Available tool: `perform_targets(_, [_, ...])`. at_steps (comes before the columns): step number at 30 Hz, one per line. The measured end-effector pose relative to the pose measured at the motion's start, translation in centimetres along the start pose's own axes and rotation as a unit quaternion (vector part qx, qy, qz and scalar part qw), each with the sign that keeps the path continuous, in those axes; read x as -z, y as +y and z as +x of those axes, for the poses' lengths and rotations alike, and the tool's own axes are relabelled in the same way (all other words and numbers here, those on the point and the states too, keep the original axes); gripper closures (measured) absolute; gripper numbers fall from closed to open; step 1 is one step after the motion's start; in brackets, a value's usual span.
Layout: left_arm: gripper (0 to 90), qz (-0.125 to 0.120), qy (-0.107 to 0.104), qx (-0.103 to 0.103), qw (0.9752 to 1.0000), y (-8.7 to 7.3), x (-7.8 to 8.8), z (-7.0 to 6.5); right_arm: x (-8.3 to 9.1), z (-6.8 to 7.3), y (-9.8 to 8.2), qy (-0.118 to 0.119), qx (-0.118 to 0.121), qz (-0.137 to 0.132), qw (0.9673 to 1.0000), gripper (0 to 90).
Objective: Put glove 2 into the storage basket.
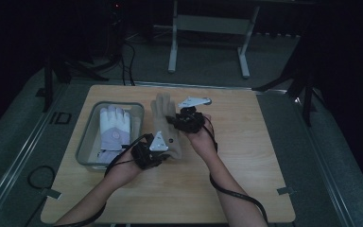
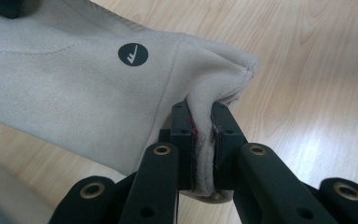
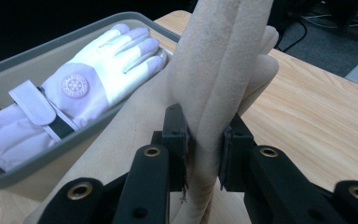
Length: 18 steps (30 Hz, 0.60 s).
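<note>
A beige fleece glove lies along the middle of the wooden table, fingers pointing away. My left gripper is shut on the glove's cuff edge, near a round black logo. My right gripper is shut on the glove's fingers, which stand up between its jaws. A white and lilac glove lies flat in a grey tray to the left, also seen in the right gripper view.
The grey tray sits close beside the beige glove on its left. Bare wooden tabletop spreads to the right and front. Metal stand legs and cables stand on the floor beyond the table.
</note>
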<state>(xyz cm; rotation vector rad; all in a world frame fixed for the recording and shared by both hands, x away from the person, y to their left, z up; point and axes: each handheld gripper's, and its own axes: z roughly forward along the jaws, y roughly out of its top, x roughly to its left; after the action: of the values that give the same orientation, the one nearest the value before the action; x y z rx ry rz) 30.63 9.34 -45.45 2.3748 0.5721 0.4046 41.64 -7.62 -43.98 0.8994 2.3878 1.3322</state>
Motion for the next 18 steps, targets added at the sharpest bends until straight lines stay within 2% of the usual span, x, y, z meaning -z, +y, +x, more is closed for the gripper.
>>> perform_targets(10, [82.5, 0.012, 0.019, 0.007, 0.9997, -1.6, 2.5, 1.5, -2.1, 2.1, 2.4, 0.021, 0.015, -0.005, 0.9997, 75.8])
perform_targets(18, [82.5, 0.012, 0.025, 0.023, 0.9994, -3.9, 3.9, 2.2, -3.9, 4.0, 3.4, 0.033, 0.023, -0.005, 0.9992, 75.8])
